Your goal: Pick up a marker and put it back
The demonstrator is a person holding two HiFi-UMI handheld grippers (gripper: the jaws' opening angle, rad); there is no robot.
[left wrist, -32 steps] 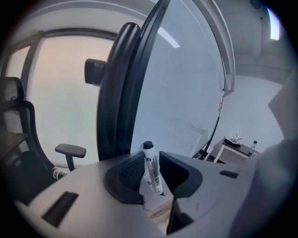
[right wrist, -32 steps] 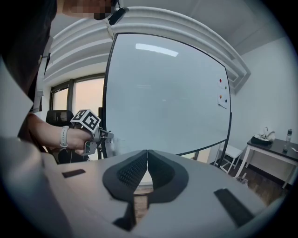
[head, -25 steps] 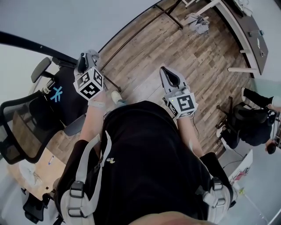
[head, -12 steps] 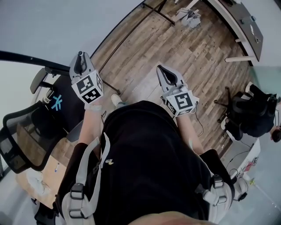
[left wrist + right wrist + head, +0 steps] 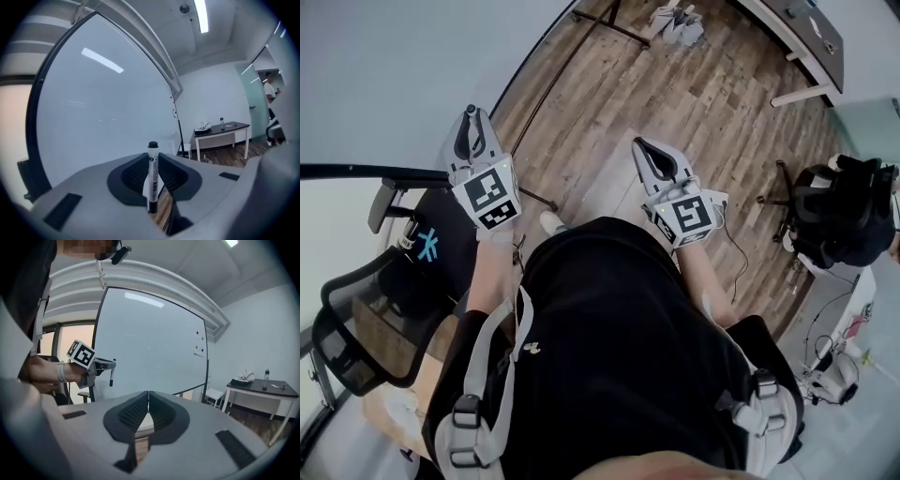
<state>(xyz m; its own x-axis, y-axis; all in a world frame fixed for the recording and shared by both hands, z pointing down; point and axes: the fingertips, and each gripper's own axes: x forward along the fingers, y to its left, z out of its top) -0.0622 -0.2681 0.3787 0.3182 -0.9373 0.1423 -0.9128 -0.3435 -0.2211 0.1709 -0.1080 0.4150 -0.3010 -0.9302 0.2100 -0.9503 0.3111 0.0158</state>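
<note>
A black-and-white marker (image 5: 152, 177) stands upright between the pads of my left gripper (image 5: 471, 117), which is shut on it. The marker's black cap sticks up above the jaws, in front of the whiteboard (image 5: 103, 117). In the right gripper view that same left gripper (image 5: 96, 365) is held up at the left before the whiteboard (image 5: 150, 352), with the marker (image 5: 112, 373) hanging from it. My right gripper (image 5: 641, 148) is out in front of the person's body over the wooden floor. Its jaws are pressed together with nothing between them.
A black mesh office chair (image 5: 356, 309) stands at the left beside a wooden table corner (image 5: 389, 412). A dark desk (image 5: 811, 37) is at the far right, with a second chair carrying a black bag (image 5: 844, 220). The whiteboard stand's feet (image 5: 605, 19) rest on the floor.
The left gripper has shifted a little left with the marker and now points straight ahead. The right gripper has hardly moved. The head view has drifted, so floor and chair sit differently in the frame.
</note>
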